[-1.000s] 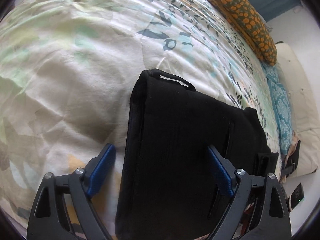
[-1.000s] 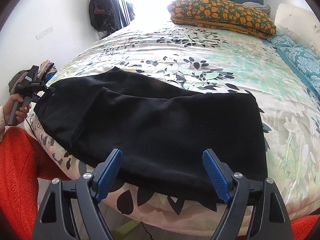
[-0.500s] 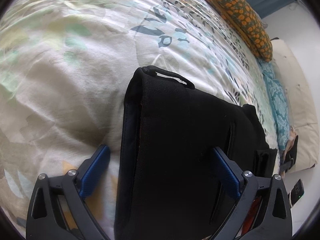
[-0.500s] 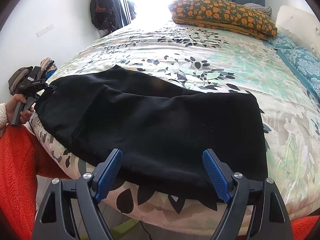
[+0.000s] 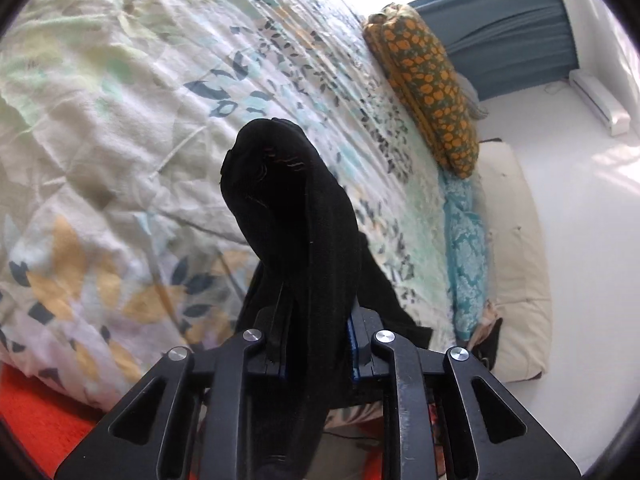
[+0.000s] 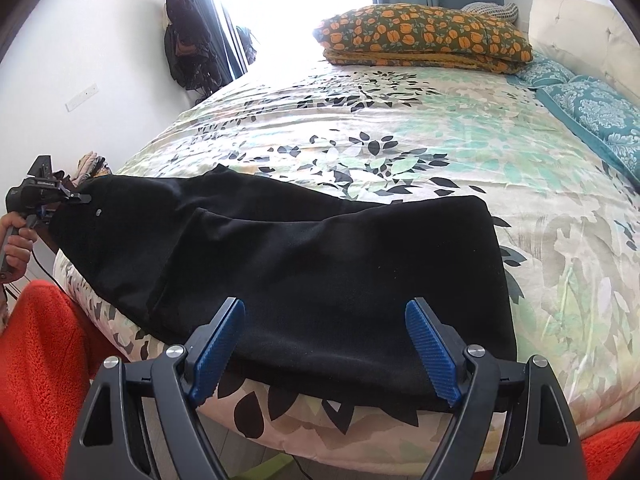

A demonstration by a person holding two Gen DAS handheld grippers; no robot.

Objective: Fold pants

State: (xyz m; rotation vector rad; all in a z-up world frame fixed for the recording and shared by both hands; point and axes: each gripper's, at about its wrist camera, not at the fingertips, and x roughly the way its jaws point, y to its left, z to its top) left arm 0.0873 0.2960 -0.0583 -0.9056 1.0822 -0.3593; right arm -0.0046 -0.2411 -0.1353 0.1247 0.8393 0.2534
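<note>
Black pants point(image 6: 320, 264) lie folded lengthwise along the near edge of the bed. My left gripper point(image 5: 316, 340) is shut on the waistband end of the pants point(image 5: 288, 208), which bunches up between the jaws. It also shows in the right wrist view point(image 6: 60, 200) at the far left, held in a hand. My right gripper point(image 6: 326, 344) is open, its blue pads point(image 6: 216, 344) on either side of the near edge of the leg end, not touching the cloth.
The bed has a floral quilt point(image 6: 400, 140). An orange-flowered pillow point(image 6: 424, 36) and teal pillows point(image 6: 592, 108) lie at the head. A cream headboard point(image 6: 580, 28) is at the right. Red fleece clothing point(image 6: 40, 360) shows at the lower left. Dark bags point(image 6: 188, 44) hang by the window.
My left gripper has closed on the waistband end and lifted it, so the cloth bunches between the jaws. My right gripper has stayed open and nearly still.
</note>
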